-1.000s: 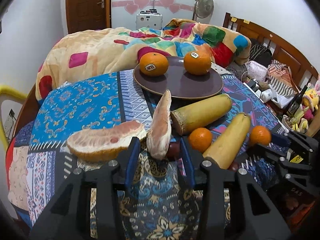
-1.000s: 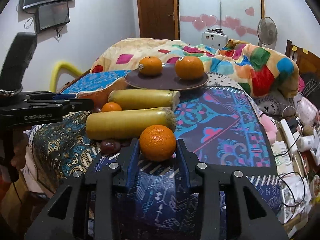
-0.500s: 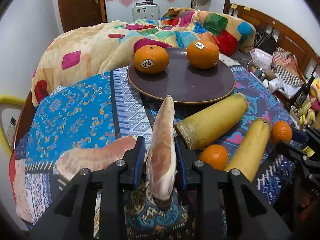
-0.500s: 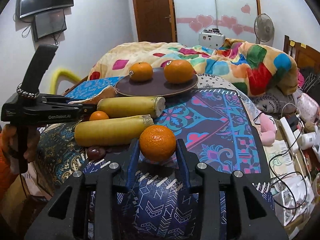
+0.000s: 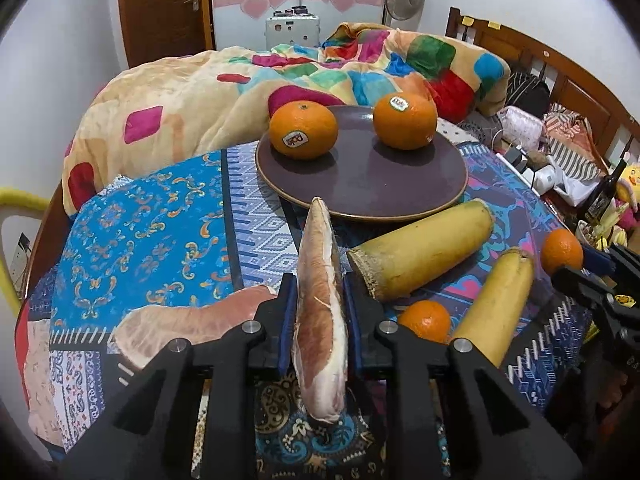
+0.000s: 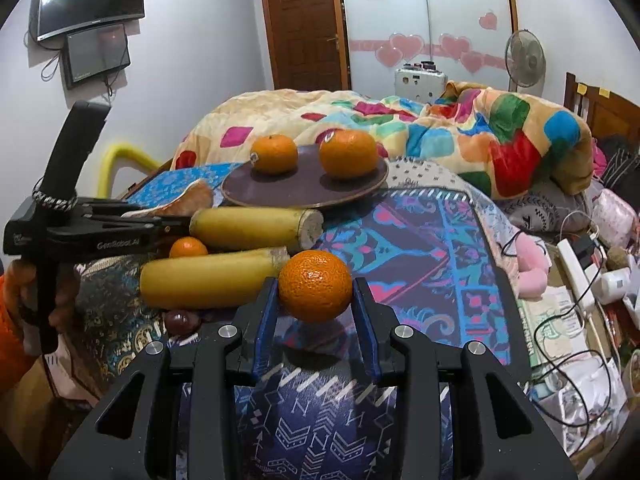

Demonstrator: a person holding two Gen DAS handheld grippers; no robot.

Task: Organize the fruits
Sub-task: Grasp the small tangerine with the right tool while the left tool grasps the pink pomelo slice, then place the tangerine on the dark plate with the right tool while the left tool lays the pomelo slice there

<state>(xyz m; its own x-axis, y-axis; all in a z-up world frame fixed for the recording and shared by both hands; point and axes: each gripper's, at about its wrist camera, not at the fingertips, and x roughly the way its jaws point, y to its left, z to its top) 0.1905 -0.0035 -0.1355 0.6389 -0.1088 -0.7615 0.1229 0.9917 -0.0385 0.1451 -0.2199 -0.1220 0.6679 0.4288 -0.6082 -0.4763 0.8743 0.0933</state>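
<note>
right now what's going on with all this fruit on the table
A person is sorting fruit with two handheld tongs. The left tongs are shut on a pomelo wedge, held upright short of the dark plate. The right tongs grip a small orange above the cloth. Two stickered oranges sit on the plate. Two yellow stalks, another pomelo piece and a loose orange lie on the patterned cloth.
</note>
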